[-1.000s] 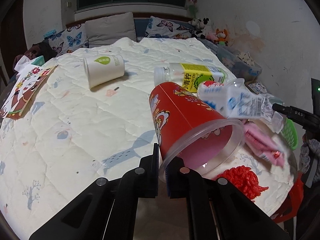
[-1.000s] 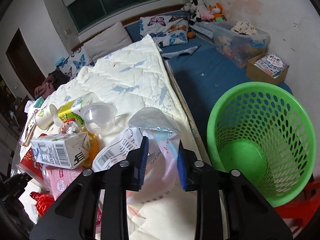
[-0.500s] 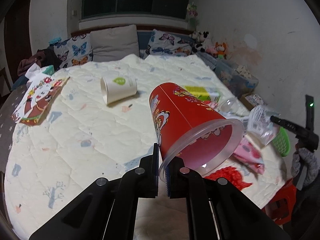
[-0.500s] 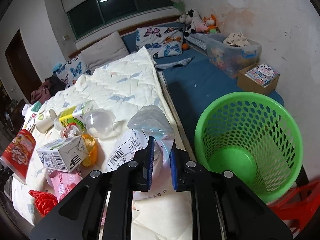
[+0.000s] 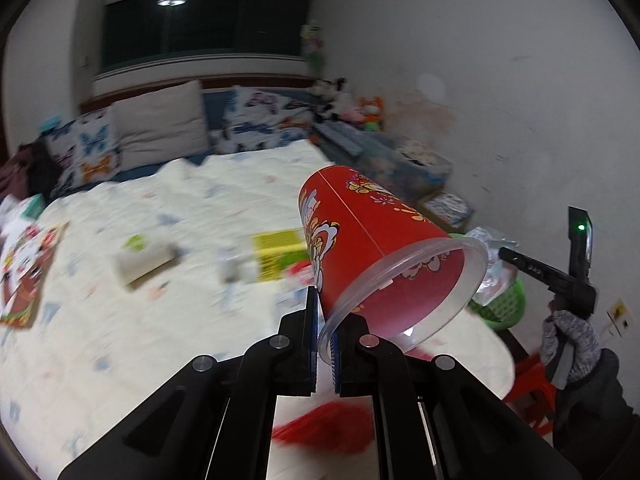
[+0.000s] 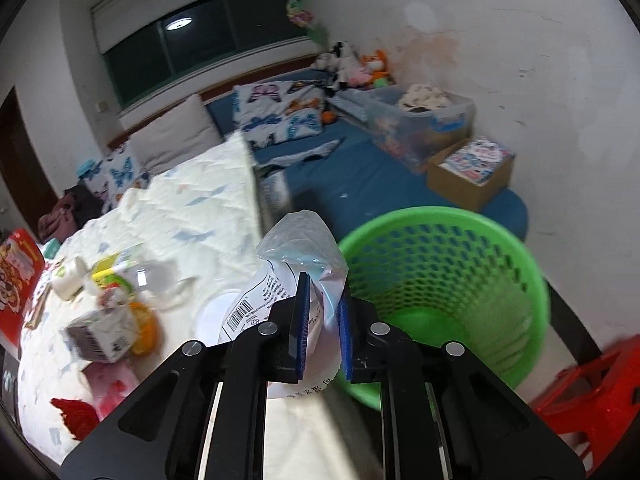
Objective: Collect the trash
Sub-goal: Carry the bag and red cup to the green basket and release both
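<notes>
My left gripper (image 5: 324,336) is shut on the clear rim of a red printed cup (image 5: 372,240) and holds it tilted above the quilted bed (image 5: 168,320). My right gripper (image 6: 322,320) is shut on a crumpled plastic bag with a barcode label (image 6: 296,252), lifted off the bed, just left of the green mesh basket (image 6: 460,280). The right gripper with the bag (image 5: 488,240) also shows at the right in the left wrist view, over the basket (image 5: 504,304). The red cup (image 6: 16,272) shows at the left edge of the right wrist view.
On the bed lie a paper cup (image 5: 144,260), a yellow-green bottle (image 5: 272,256), a milk carton (image 6: 100,332), an orange item (image 6: 146,330), a clear lid (image 6: 160,280), a pink packet (image 6: 108,384) and red shreds (image 6: 76,416). A red stool (image 6: 592,392) stands right of the basket.
Both grippers have lifted higher with their loads. The right gripper has carried the plastic bag rightward, closer to the green basket. The left gripper has risen with the red cup.
</notes>
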{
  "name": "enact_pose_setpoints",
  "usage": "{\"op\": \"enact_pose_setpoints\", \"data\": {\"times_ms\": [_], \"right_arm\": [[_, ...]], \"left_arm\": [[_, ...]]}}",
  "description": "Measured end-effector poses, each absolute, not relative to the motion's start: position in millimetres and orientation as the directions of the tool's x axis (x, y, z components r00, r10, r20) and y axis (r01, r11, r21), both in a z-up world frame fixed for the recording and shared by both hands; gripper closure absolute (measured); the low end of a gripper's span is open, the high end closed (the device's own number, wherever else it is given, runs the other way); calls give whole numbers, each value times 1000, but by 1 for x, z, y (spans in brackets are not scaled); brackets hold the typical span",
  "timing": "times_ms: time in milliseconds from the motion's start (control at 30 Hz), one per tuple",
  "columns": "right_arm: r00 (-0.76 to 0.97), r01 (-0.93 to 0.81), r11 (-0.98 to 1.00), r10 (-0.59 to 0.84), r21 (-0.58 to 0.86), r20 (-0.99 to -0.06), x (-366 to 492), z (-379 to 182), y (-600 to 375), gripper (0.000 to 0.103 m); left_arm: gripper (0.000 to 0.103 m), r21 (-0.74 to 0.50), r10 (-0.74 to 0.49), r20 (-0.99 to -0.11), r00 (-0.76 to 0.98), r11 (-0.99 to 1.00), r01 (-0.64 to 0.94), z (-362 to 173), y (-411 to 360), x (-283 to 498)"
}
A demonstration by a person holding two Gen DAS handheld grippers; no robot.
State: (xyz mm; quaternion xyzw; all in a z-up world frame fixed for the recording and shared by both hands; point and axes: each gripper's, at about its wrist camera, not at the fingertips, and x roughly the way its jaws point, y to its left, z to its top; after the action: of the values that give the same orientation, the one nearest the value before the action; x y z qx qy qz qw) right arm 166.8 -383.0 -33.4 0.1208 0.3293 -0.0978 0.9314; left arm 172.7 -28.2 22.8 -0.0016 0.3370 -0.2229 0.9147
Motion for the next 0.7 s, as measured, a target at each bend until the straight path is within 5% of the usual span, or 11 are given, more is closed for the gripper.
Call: {"op": "enact_pose_setpoints", "data": {"times_ms": [267,333,433,700], "right_arm": [[706,329,934,-147,137,-692,173,-58,-432,83],[693,349,929,-169,121,-701,175,-66,-441,63],[682,360,924,-164,132,-713,176,-77,-453,48],[683,410,901,-199,143,-702,160,-82,-481,44]], "left_arm": [[98,-152,-504,-645,575,822,549,16,-136,205],[98,-145,-513,-659,550,804,577,13,-164,216],[98,-131,-513,-688,513,783,608,7,-201,228],[98,-93,-510,-754,413,706,702,-15,-283,245]]}}
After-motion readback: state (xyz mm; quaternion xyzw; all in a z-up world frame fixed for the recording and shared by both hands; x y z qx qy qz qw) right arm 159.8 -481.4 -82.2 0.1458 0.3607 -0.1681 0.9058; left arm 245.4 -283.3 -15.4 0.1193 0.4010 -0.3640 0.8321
